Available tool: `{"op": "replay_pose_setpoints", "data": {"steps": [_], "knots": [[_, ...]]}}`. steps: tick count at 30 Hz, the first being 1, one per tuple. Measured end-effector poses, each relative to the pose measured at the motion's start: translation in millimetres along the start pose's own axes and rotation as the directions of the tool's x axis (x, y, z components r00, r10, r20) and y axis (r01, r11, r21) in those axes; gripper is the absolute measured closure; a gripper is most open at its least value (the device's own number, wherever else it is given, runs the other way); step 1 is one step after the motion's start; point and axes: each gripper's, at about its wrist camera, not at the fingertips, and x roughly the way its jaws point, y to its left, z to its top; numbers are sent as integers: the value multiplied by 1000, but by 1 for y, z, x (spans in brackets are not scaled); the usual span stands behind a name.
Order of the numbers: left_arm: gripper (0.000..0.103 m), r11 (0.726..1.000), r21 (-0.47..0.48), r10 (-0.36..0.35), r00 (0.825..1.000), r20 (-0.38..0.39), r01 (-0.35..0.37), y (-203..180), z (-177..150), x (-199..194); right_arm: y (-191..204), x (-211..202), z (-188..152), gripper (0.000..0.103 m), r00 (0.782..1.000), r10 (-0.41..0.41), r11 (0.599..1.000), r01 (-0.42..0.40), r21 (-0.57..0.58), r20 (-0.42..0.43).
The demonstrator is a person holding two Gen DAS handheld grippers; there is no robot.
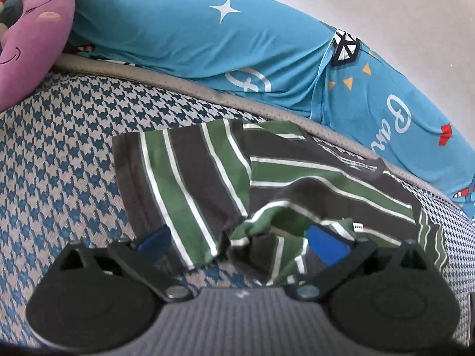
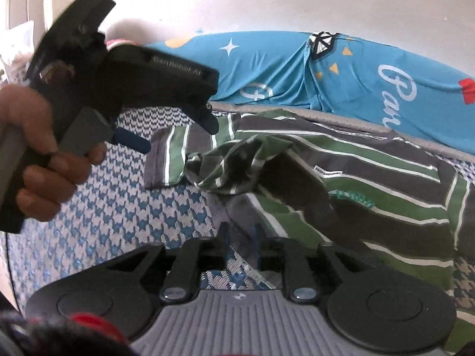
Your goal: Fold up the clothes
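Shirt (image 1: 297,178): spread on the bed (image 1: 59,160), one sleeve (image 1: 184,184) lying out to its left.
Bunched part (image 2: 237,163): raised above the bed, between sleeve and shirt body.
Pillow (image 1: 193,38): behind the shirt, along the bed's far edge, against the wall (image 1: 386,14).
Plush toy (image 1: 32,38): left of the pillow, at the bed's far corner.
Left gripper (image 2: 178,136): above the bed, left of the sleeve.
Right gripper (image 2: 240,237): at the shirt's near edge.
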Motion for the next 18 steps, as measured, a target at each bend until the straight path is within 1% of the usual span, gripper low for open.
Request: {"op": "replay_pose_setpoints", "data": {"steps": [3,6,8,11,13,14,16,17,18], "knots": [[1,1000,5,4,1000,0,-4,2,0,-2,9,7,-2,71,1000,-20,999,20,-35,0],[1,1000,6,2,1000,-1,-2,6,0,-5,17,15,-3,70,998,-60,995,61,-76,5],[1,1000,7,4,1000,-2,-4,8,0,-5,22,22,-4,69,998,-68,993,66,-97,-11],[1,1000,2,7,1000,-2,-7,12,0,-6,29,32,-8,69,994,-105,982,98,-163,-34],[1,1000,-2,7,1000,0,-7,14,1,-7,31,36,-11,70,991,-131,976,123,-179,-34],[1,1000,-3,7,1000,2,-7,14,1,-7,29,36,-11,71,990,-136,977,128,-172,-32],[1,1000,0,6,1000,5,-6,15,1,-8,26,35,-9,83,989,-144,978,138,-155,-28],[1,1000,3,5,1000,7,-5,15,1,-9,24,35,-8,92,988,-150,979,145,-145,-25],[1,1000,5,4,1000,8,-4,15,1,-9,21,32,-7,95,989,-146,982,142,-124,-22]]}}
